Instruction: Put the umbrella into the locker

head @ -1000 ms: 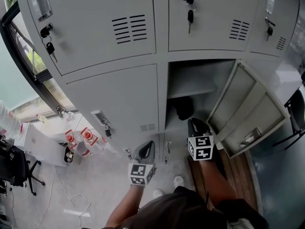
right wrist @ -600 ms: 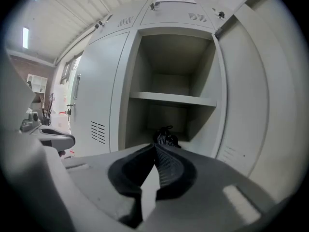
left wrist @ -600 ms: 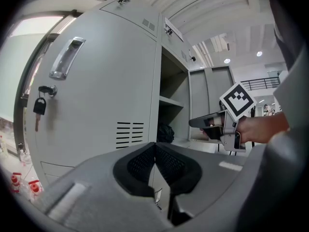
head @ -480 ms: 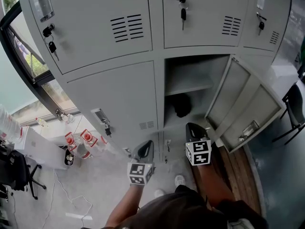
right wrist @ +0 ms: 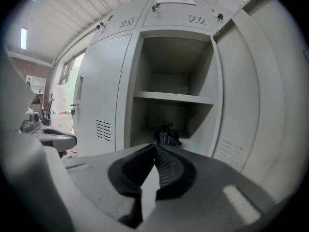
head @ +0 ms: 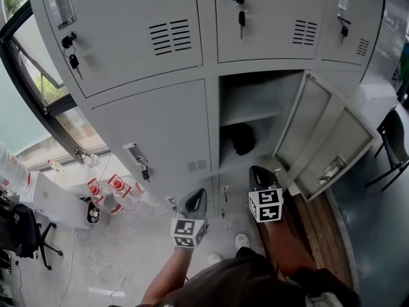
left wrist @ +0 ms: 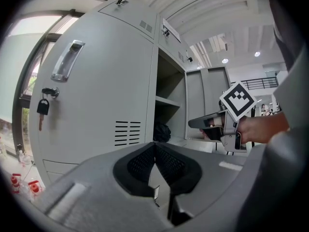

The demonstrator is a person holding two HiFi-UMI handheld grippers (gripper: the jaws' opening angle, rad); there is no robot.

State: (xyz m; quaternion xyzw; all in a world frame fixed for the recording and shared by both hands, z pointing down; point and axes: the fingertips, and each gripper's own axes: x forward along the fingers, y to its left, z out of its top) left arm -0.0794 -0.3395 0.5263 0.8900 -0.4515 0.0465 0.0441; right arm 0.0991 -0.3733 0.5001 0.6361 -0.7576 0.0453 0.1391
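A black folded umbrella [head: 243, 139] lies on the floor of the open locker's lower compartment [head: 238, 158], under the shelf [head: 252, 114]. It also shows in the left gripper view [left wrist: 161, 132] and the right gripper view [right wrist: 166, 135]. My right gripper [head: 259, 171] hangs just outside the opening, pointing at the umbrella, jaws shut and empty [right wrist: 154, 149]. My left gripper [head: 197, 197] stands to its left, before the closed neighbouring door, also shut with nothing in it [left wrist: 154, 146]. Each gripper shows in the other's view: the right gripper [left wrist: 200, 123] and the left gripper [right wrist: 58, 139].
The locker door [head: 326, 136] stands swung open to the right. Closed lockers with keys [head: 241, 18] fill the wall above and to the left. Bottles [head: 102, 190] stand on the floor at left. A chair [head: 396, 146] is at far right.
My right gripper has drawn back a little from the locker opening toward me. The left gripper has stayed where it was. The umbrella has not moved.
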